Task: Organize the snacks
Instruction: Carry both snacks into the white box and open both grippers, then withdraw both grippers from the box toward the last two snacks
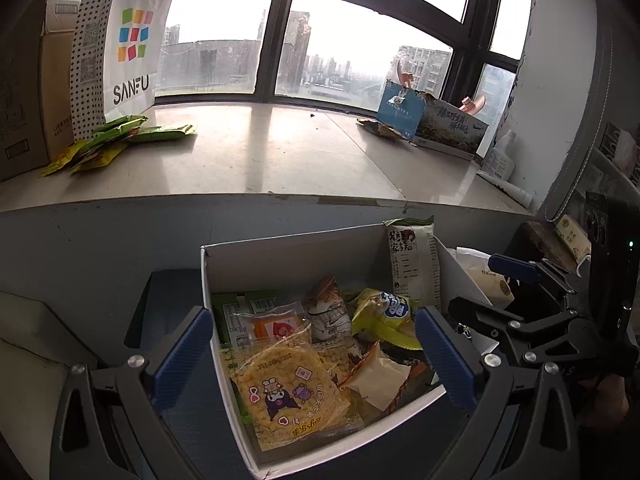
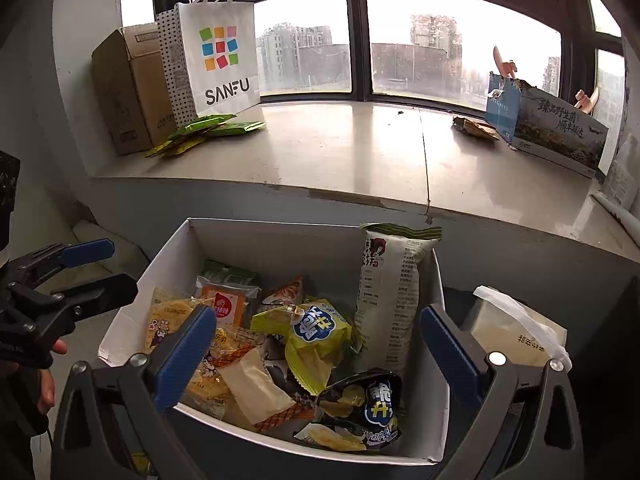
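We hold the left tool (image 1: 314,354) and the right tool (image 2: 318,350) side by side over a white box (image 2: 280,236) of snacks, both with their blue pads (image 1: 182,354) spread wide apart and nothing between them.

The box sits low, in front of a pale window ledge (image 1: 280,152), and it is filled loosely. Near the left tool lies a yellow corn cracker pack (image 1: 292,384) in clear wrap printed with cartoon figures, with an orange-labelled packet (image 1: 274,326) behind it. Toward the middle is a yellow-green chip bag (image 2: 316,336), and close to the right tool a dark chip bag (image 2: 360,408) lies crumpled. A tall white packet (image 2: 394,300) stands upright against the box's right wall.

Outside the box, just to its right, rests a pale bag with a white handle (image 2: 516,328). Further out, on the ledge, green wrappers (image 1: 116,140) lie scattered before a SANFU paper bag (image 1: 132,44), and a torn printed carton (image 2: 556,132) stands at the far right.

Most snacks appear gathered but unsorted; we judge the ledge items and tidying are left.
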